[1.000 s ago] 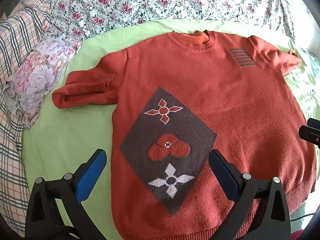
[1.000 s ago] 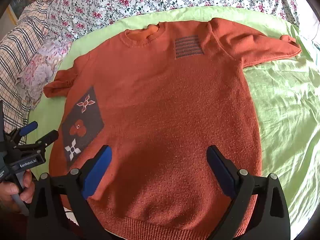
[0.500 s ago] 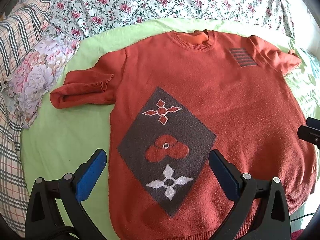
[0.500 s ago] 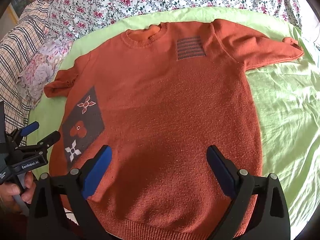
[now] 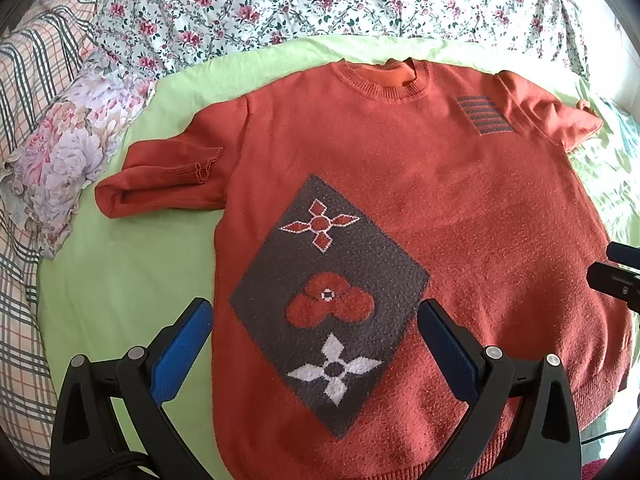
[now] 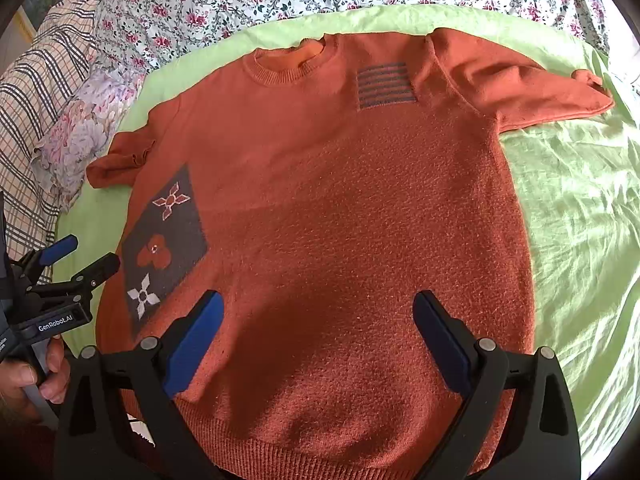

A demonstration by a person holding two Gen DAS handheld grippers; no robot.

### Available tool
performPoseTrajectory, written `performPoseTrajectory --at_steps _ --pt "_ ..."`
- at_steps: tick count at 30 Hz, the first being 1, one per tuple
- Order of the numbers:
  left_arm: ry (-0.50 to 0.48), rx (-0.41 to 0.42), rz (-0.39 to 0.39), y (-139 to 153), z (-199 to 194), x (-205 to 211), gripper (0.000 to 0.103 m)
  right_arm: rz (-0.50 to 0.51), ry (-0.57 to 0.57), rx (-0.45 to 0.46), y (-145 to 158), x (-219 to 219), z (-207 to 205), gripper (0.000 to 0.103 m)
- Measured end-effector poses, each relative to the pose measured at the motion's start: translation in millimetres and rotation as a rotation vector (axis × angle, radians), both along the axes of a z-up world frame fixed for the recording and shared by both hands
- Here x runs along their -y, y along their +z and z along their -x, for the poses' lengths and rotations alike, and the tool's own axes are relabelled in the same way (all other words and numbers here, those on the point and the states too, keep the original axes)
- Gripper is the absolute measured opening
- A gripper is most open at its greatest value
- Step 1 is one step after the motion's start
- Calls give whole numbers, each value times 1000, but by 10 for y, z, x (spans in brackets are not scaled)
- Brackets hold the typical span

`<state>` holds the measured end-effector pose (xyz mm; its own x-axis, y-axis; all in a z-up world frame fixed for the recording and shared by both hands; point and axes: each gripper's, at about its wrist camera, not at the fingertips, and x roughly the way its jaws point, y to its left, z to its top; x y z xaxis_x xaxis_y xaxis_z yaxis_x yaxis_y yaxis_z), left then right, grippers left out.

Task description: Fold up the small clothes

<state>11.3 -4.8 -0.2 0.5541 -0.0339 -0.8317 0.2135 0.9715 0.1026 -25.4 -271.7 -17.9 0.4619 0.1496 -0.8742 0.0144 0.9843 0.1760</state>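
Observation:
An orange knit sweater (image 5: 460, 184) lies flat, front up, on a light green sheet (image 5: 120, 280), with a grey diamond patch (image 5: 332, 300) on its left lower front. Its left sleeve (image 5: 160, 184) is folded back on itself; its right sleeve (image 6: 520, 84) lies spread out. My left gripper (image 5: 316, 344) is open and empty above the lower left of the sweater. My right gripper (image 6: 316, 336) is open and empty above the lower middle of the sweater (image 6: 360, 200). The left gripper also shows in the right wrist view (image 6: 86, 254), beside the hem's left corner.
Floral bedding (image 5: 320, 4) lies beyond the sheet. A floral pillow (image 5: 68, 152) and plaid cloth (image 5: 24, 80) lie at the left. Bare green sheet (image 6: 580, 240) stretches to the right of the sweater.
Both grippers have drifted slightly; the sweater appears a little lower and further left in the views. Both stay open and nothing has been taken hold of.

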Motion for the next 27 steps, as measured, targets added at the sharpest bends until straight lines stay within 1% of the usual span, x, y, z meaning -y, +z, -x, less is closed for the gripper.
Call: performPoseTrajectory --at_steps 2,3,8,17,18,22,26,27 --pt "3 10 -9 -1 -5 9 102 2 1 -3 3 -2 -1 96" --pt "4 17 -8 0 -6 12 102 -19 0 -4 3 0 4 96" --pt "6 20 -13 -7 -19 31 102 -12 -3 4 4 6 -3 96" --pt "-3 -8 -13 -45 -43 79 102 -4 -1 -33 11 40 -5 96" --pt "-3 -16 -11 -52 -56 81 102 -7 2 -21 14 69 -15 96" --pt "-3 -28 -14 -88 -97 115 102 -21 -2 -23 19 131 -19 96" --pt "-4 -30 -17 -114 -160 167 102 -21 -13 10 35 242 -31 96" --pt "-4 -44 -14 -120 -189 178 102 -21 -19 21 38 284 -43 96"
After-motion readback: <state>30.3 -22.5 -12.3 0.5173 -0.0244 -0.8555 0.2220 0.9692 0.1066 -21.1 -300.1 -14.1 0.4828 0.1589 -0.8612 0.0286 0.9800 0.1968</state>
